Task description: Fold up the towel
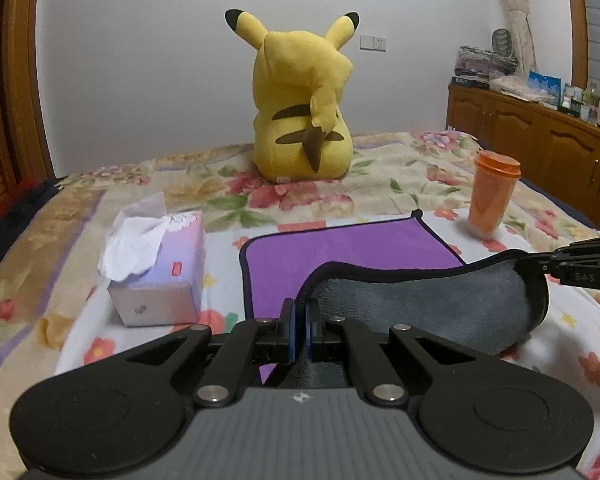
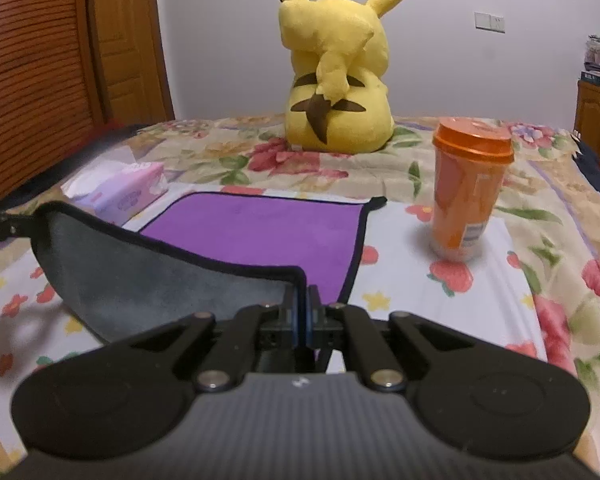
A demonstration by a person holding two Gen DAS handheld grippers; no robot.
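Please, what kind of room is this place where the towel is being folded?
Most likely a bedroom in a home: the purple towel lies on a floral bedspread, a yellow plush toy sits behind it, and a wooden sideboard lines the wall.

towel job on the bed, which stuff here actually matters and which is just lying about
Part of the job:
towel, near edge lifted
left gripper, shut on it
right gripper, shut on it

Just lying about:
tissue box
orange cup
yellow plush toy

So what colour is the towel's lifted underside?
Grey underside, purple top, dark edging; clearest in the left wrist view.
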